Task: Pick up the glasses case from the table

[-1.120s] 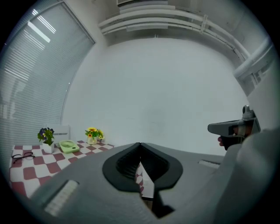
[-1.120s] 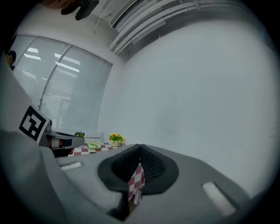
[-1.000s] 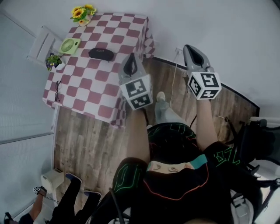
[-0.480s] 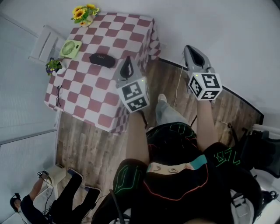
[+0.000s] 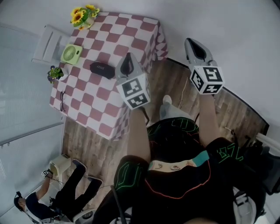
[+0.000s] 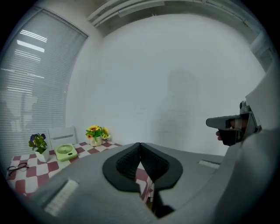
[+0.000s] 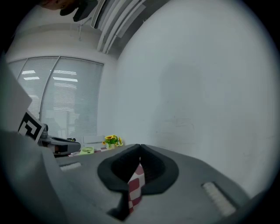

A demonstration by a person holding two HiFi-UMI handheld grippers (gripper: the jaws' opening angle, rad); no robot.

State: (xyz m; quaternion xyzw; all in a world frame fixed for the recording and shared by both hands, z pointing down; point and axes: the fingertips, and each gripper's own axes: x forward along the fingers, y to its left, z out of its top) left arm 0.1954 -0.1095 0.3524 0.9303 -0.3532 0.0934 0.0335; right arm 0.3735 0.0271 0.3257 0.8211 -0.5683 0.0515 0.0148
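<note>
Grey left gripper [image 5: 127, 59] and right gripper [image 5: 191, 43] point forward (fingers [image 6: 126, 164] together).

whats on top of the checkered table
On the checkered table: a black glasses case, a green fan, sunflowers, a small potted plant and a pair of glasses. The left gripper covers a patch of cloth, so that spot is hidden.

Looks like a bare office-type room with one homey corner: plain white walls [image 5: 236, 30], wood-look floor [image 5: 94, 144], window blinds [image 6: 26, 78], and a small table [image 5: 92, 100] in a red-checked cloth with sunflowers [image 5: 83, 13], a little green fan [image 5: 71, 54] and a potted plant [image 5: 54, 72].
</note>
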